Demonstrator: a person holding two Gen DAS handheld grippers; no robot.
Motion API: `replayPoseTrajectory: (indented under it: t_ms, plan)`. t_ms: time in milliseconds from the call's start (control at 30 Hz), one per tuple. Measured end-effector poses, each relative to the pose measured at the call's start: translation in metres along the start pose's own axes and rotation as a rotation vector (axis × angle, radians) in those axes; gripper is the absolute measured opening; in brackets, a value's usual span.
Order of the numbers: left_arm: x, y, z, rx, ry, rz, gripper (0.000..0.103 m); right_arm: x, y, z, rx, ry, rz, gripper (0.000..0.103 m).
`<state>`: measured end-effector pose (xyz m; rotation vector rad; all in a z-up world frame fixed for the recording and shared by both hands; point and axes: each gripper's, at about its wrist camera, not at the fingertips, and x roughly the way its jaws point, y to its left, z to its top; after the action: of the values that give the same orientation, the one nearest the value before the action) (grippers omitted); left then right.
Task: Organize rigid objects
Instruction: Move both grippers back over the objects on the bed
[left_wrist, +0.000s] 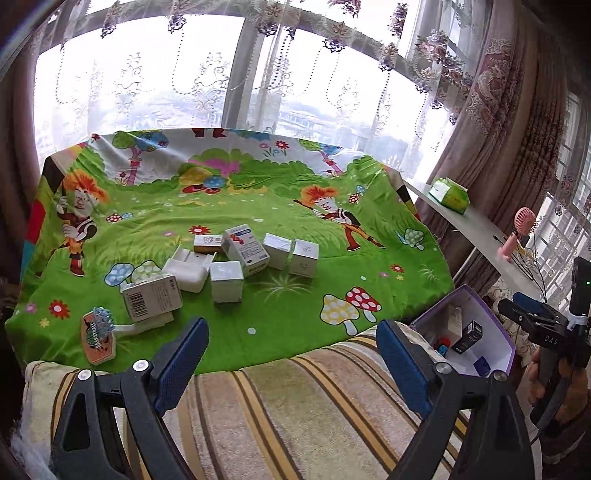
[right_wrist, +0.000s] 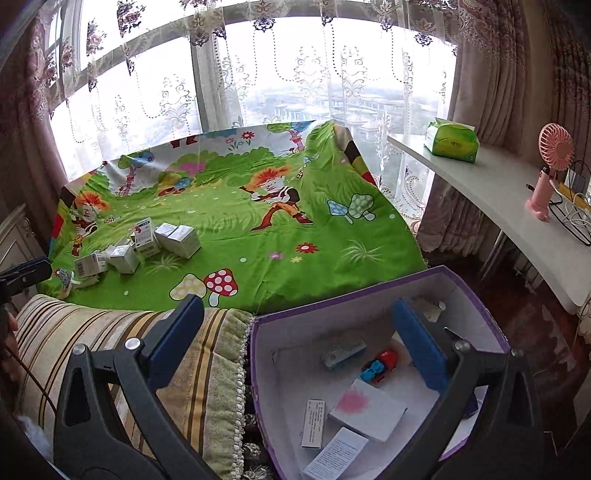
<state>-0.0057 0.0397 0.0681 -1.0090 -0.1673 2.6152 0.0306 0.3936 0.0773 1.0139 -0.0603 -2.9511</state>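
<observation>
Judging by their crisp edges and flat printed faces, the small cartons (left_wrist: 236, 254) clustered on the green cartoon sheet (left_wrist: 258, 206) are expected to handle as light, stiff cardboard, easily crushed if squeezed hard and apt to slide on the smooth fabric. Each would best be taken across two opposite flat sides, low on the body. The barcode carton (left_wrist: 151, 300) lies tilted at the near left of the heap, resting on a white plastic piece (its exact form cannot be made out), and beside it a white moulded tray (left_wrist: 186, 271) is seen, thin-walled and probably flexible. An orange-and-green tag (left_wrist: 98, 338) lies flat just nearer, too thin for an easy pinch.

The left claw (left_wrist: 291, 354) is held wide apart and empty above the striped cushion (left_wrist: 295, 406), well short of the cartons. The right claw (right_wrist: 295, 343) is likewise spread and empty, one blue pad (right_wrist: 419, 347) hanging over the purple-rimmed box (right_wrist: 369, 288). Inside that box a white card box with a pink blot (right_wrist: 367, 408), a small cylinder (right_wrist: 343, 352), a red-and-blue toy car (right_wrist: 380, 365) and two printed cartons are already lying loose. The box walls appear to be matte paperboard, rigid enough to receive dropped items.
</observation>
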Motion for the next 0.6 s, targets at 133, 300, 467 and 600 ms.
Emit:
replayPoseTrajectory:
  t_ms: [133, 300, 467, 600]
  plan:
    - [-0.005, 0.043, -0.005, -0.091, 0.020, 0.069, 0.093, 0.014, 0.020, 0.002, -0.026, 0.036, 0.036, 0.103]
    - [-0.008, 0.082, -0.011, -0.190, 0.048, 0.128, 0.093, 0.028, 0.043, 0.007, -0.070, 0.058, 0.080, 0.103]
    - [-0.006, 0.102, -0.012, -0.239, 0.063, 0.143, 0.093, 0.043, 0.058, 0.014, -0.084, 0.085, 0.128, 0.103]
    - [0.001, 0.112, -0.012, -0.280, 0.093, 0.150, 0.092, 0.054, 0.073, 0.019, -0.112, 0.097, 0.147, 0.103]
